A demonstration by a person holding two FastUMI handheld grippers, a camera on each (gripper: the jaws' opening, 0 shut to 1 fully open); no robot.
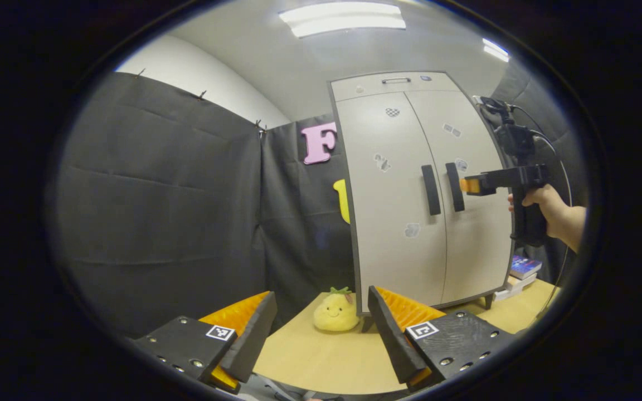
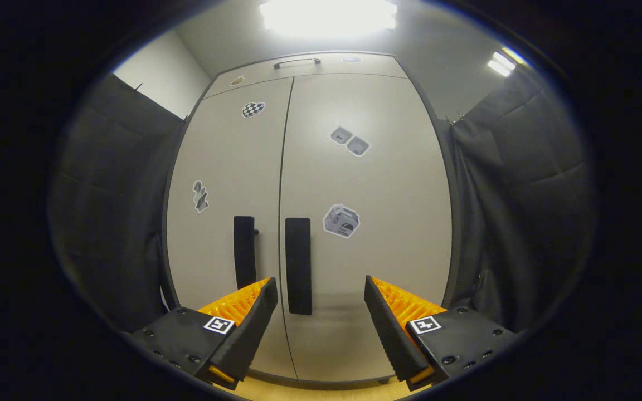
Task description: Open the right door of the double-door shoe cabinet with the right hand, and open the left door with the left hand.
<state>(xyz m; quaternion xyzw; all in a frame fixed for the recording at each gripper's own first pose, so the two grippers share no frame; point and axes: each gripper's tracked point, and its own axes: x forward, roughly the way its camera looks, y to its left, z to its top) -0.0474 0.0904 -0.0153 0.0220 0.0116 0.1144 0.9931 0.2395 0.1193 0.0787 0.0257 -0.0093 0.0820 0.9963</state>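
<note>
Both tongs (image 1: 321, 328) (image 2: 321, 326) gape wide, seemingly short of the shut cabinet's (image 2: 310, 223) upright handles (image 2: 298, 265).

plush pineapple (image 1: 336, 311) on table (image 1: 321, 356) | books (image 1: 521, 271) stacked at right

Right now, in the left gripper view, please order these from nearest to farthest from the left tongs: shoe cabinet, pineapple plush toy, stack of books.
1. pineapple plush toy: on the table just ahead of the left tongs.
2. shoe cabinet: behind the toy, slightly right.
3. stack of books: far right, beside the cabinet's far corner.
</note>
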